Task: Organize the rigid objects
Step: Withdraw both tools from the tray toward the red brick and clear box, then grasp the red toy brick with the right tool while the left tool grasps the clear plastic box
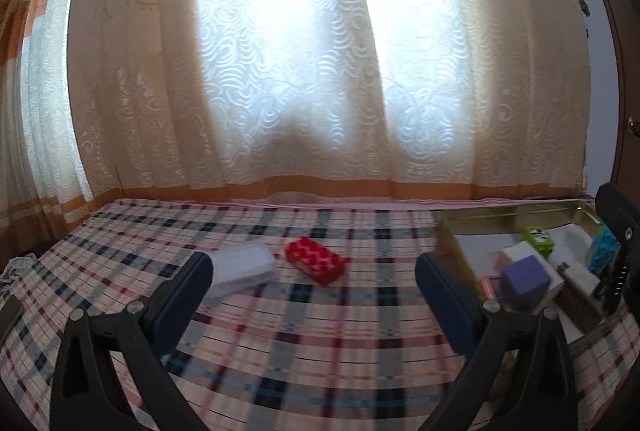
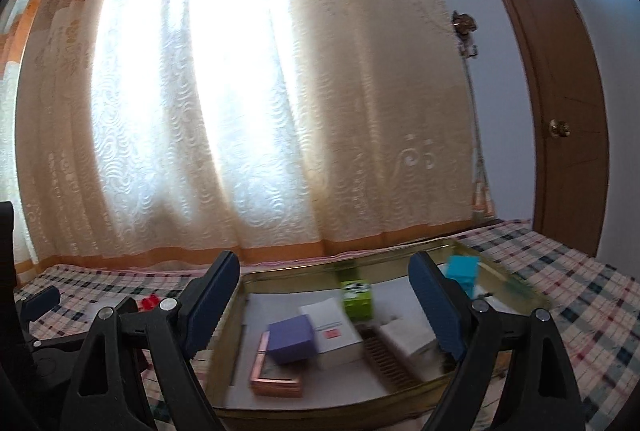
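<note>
Two sets of jaws are in view, one in each of my hands, and both stand released with nothing between the pads. My left jaws (image 1: 314, 287) point over the plaid cloth (image 1: 320, 351) that covers the table. Beyond them, on the cloth, lie two loose items: a red studded brick (image 1: 316, 260), tilted with its studs facing up, and a clear plastic case (image 1: 240, 269) just beside it on the left. The case is partly hidden behind my left finger pad (image 1: 192, 291). The two items lie close together; whether they touch cannot be told.

My right jaws (image 2: 324, 291) point over the gold metal tray (image 2: 516, 281), which sits on the same cloth to the right of the loose items. Inside the tray:

- a purple cube (image 2: 291, 338), resting on the edge of a copper-framed flat piece (image 2: 276, 379)
- a white box (image 2: 334, 327) just beside the cube, bearing a small red mark
- a green box (image 2: 357, 297) standing upright behind the white box
- a blue block (image 2: 463, 273) near the far right rim, partly behind my right pad
- a dark ribbed strip (image 2: 382, 355) lying on the tray floor
- a white flat block (image 2: 408, 337) to the right of the strip

From the right wrist view the red brick shows only as a small patch left of the tray. A patterned curtain (image 1: 320, 71) hangs behind the table, and a brown door (image 2: 560, 111) stands at the right
</note>
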### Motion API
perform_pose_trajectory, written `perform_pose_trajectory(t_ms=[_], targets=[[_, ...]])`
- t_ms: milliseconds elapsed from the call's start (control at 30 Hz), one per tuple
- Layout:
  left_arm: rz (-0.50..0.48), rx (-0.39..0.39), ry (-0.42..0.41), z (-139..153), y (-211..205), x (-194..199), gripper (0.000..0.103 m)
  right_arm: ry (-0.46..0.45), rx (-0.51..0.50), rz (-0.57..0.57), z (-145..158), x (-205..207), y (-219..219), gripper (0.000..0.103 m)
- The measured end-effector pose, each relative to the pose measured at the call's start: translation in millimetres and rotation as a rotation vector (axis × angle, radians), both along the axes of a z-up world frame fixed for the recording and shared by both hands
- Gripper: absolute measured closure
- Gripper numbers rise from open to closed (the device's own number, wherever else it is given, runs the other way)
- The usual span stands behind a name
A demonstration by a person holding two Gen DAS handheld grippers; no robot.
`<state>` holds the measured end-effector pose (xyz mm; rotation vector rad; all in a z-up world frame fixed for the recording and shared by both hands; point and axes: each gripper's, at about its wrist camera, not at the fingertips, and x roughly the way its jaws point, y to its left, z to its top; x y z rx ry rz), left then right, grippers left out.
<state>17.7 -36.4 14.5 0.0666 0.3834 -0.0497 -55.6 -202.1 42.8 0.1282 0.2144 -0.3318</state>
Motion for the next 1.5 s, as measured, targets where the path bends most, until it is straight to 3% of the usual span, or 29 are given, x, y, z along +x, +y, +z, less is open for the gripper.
perform_pose_trajectory(t_ms=[467, 733, 967, 1133, 1200, 1333, 1433, 1500], targets=[[0.069, 0.002, 0.011, -2, 53, 23, 0.001, 0.023, 0.021, 0.091, -6, 36, 53, 0.015], [0.184, -0.027, 0.062, -5, 102, 49, 0.001, 0.101, -0.026, 0.182, -13, 70, 83, 0.015], [0.231, 0.002, 0.092, -9, 131, 74, 0.001, 0.146, -0.058, 0.269, -18, 105, 109, 0.015], [0.249, -0.021, 0.129, -11, 150, 93, 0.001, 0.267, -0.054, 0.339, -27, 144, 121, 0.015], [0.245, -0.038, 0.149, -13, 157, 99, 0.001, 0.338, -0.04, 0.386, -34, 160, 124, 0.019], [0.243, -0.065, 0.188, -17, 168, 109, 0.001, 0.511, -0.014, 0.485, -54, 196, 133, 0.041], [0.213, -0.067, 0.214, -20, 170, 116, 0.001, 0.604, -0.02, 0.522, -68, 213, 139, 0.041], [0.181, -0.026, 0.221, -20, 167, 120, 0.001, 0.636, -0.026, 0.539, -72, 221, 143, 0.041]])
